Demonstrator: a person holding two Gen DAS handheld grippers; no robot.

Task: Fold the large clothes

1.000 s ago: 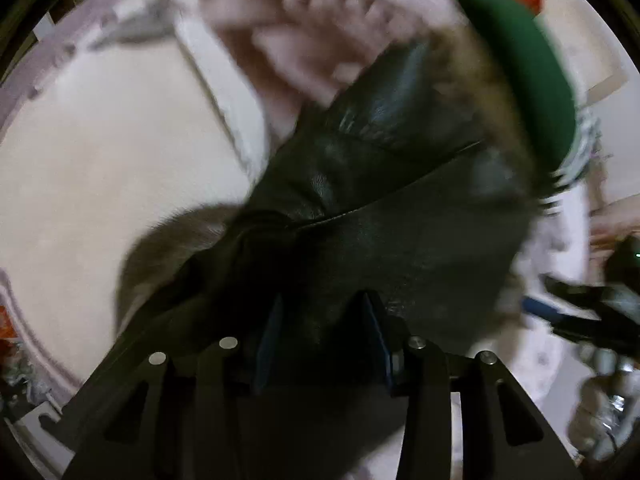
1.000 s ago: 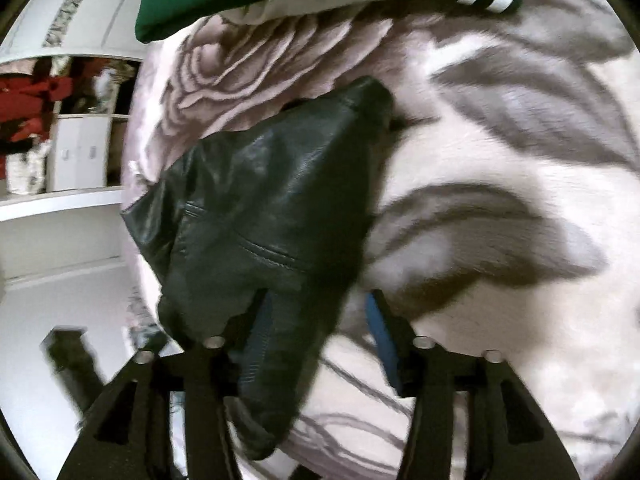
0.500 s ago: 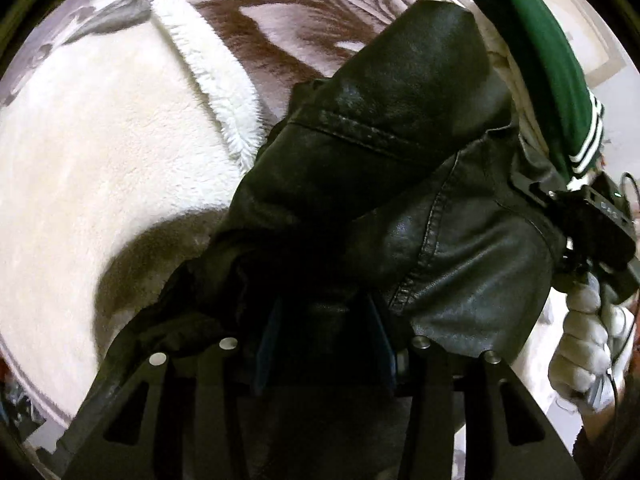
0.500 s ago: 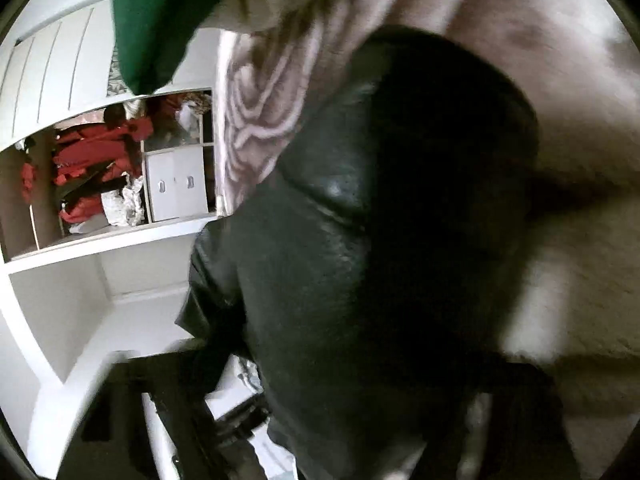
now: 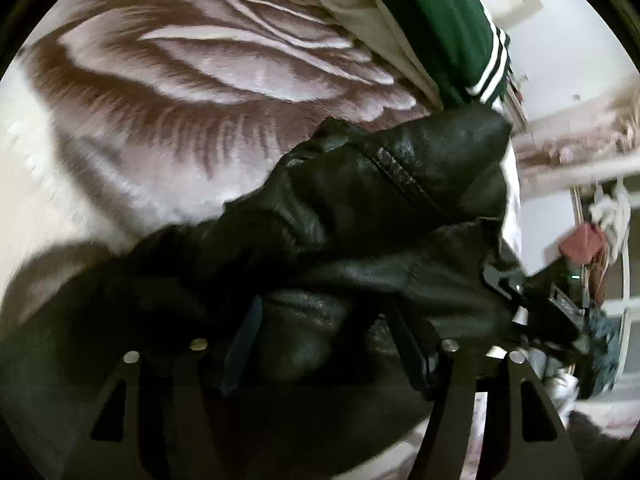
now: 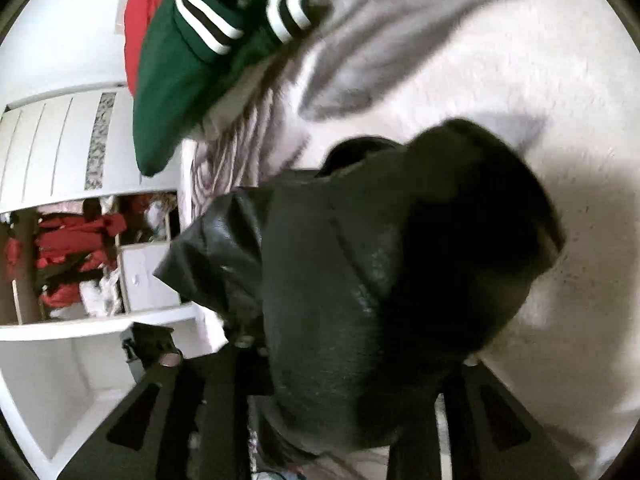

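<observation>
Rose-print blanket is carrying the black jacket; your left tool and right tool are both opening around it, so the bundled fold risks slumping toward six o'clock.

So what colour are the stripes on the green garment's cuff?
White stripes, clearest in the right wrist view.
</observation>
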